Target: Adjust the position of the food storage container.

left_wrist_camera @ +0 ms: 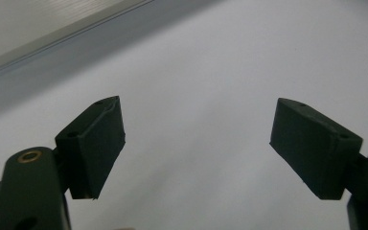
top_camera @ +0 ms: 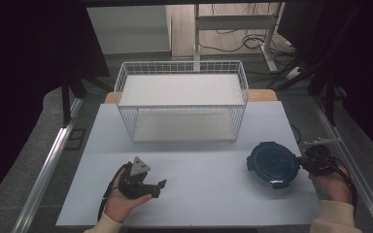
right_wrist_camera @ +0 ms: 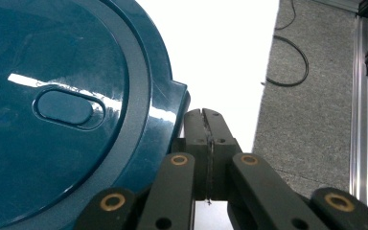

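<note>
At the near left of the desk (top_camera: 194, 160), the left gripper (top_camera: 160, 188) rests in an upturned hand (top_camera: 121, 201), lying on its side with its grey three-cornered plate uppermost and its fingers (left_wrist_camera: 93, 143) pointing to the right across the bare surface. Those fingers stand well apart with nothing between them, and the left gripper view looks past them onto plain pale desk; this reads as a waiting pose, the tool parked low and out of the way while the other side does the work. Farther back, in the middle, a white wire basket (top_camera: 182, 99) stands near the far edge with its open top facing up, placed where either hand could reach it, and I judge it the likely place for whatever gets carried. To the right lies a round dark teal container (top_camera: 272, 164) with its clip-on lid on, flat on the desk close to the right edge. The right gripper (top_camera: 302, 163) comes in from that side at the container's rim, its fingers (right_wrist_camera: 206, 129) pressed together; in the right gripper view they sit just beside a latch tab of the lid, with nothing visibly pinched between them. Whether they touch the tab I cannot tell, but the approach suggests working the latch or nudging the container.
</note>
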`<action>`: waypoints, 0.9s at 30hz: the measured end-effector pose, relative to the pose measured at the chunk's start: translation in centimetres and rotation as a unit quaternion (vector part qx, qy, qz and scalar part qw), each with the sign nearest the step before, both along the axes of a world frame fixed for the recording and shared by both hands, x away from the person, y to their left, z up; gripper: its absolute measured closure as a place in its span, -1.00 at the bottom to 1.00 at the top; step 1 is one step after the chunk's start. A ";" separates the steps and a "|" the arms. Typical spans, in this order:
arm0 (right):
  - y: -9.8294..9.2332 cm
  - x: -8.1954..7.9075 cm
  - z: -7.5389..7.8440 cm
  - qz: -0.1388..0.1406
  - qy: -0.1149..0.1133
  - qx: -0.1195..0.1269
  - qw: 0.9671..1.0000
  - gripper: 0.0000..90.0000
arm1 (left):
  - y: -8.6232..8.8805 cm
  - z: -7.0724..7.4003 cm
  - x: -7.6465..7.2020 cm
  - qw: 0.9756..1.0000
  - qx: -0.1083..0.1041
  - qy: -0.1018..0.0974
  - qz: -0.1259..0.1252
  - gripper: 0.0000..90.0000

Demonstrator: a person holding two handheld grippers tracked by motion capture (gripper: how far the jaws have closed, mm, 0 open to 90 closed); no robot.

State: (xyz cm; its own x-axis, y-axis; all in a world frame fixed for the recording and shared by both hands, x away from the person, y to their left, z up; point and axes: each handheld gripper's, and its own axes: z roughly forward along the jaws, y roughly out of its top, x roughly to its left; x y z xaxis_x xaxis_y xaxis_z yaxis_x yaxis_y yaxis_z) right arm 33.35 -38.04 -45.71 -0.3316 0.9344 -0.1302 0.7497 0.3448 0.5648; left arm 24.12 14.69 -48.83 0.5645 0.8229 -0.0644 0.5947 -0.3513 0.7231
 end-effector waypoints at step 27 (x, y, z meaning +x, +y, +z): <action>7.2 0.4 -0.4 0.082 0.018 0.006 0.996 1.00 | 0.0 -0.1 0.0 1.000 0.004 0.002 0.000 -0.58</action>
